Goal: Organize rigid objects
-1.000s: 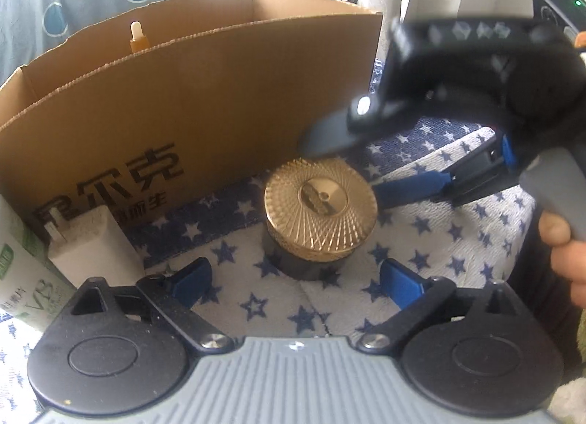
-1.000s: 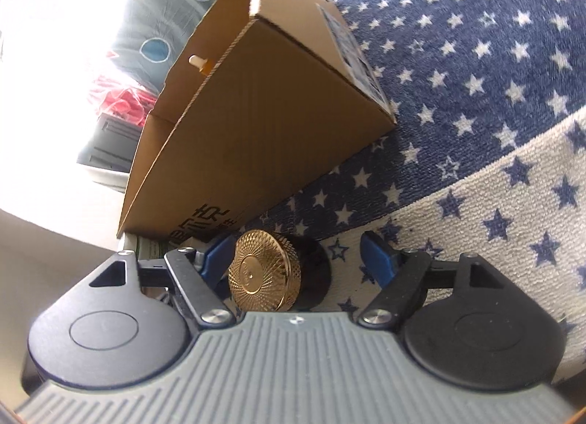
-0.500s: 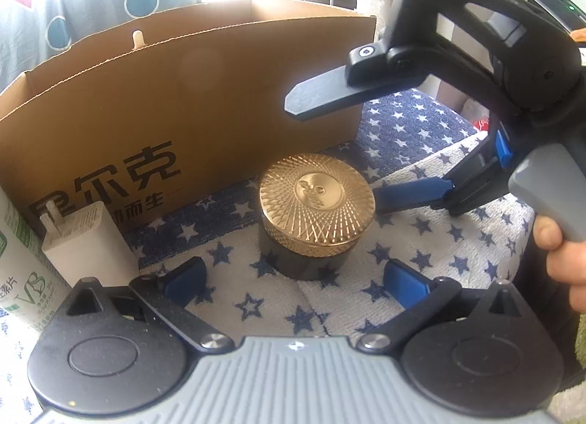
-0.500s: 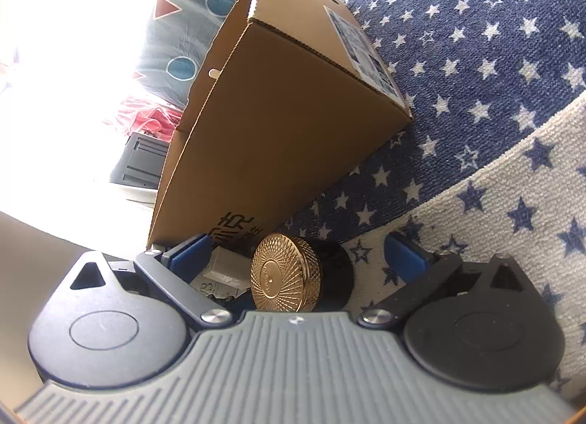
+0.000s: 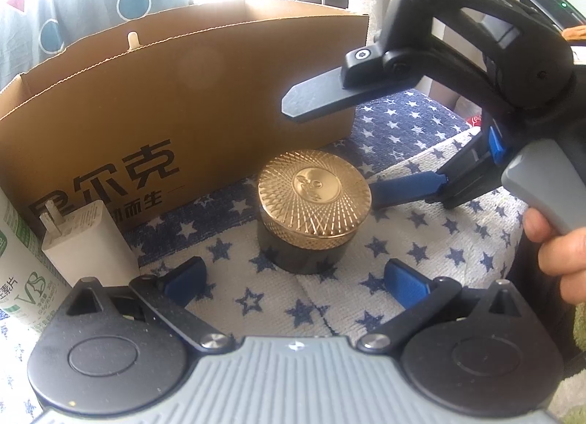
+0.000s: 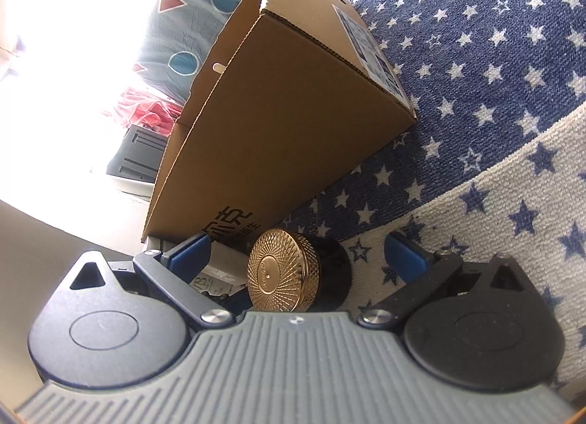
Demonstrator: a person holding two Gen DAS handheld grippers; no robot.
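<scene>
Black jar with gold lid [image 5: 314, 204] upright on star-patterned blanket [image 5: 421, 252], just ahead of left gripper [image 5: 293, 279] and centred between its blue pads, touching neither. Left gripper spread wide, holding nothing. Right gripper [image 6: 298, 253] also fully spread and empty; jar [image 6: 289, 270] close in front of it, between the pads with clear gaps either side, nearer the left-hand pad in its own view. From the left wrist view, right gripper coming in from the right of the jar, one blue finger [image 5: 408, 184] low beside the gold lid, the other raised above it. Cardboard box [image 5: 175, 94] open-topped just beyond the jar. White charger [image 5: 86, 241] and white-green tube [image 5: 22, 270] to the left of left gripper, against the box. Hand [image 5: 556, 252] on the right gripper's grey handle.
</scene>
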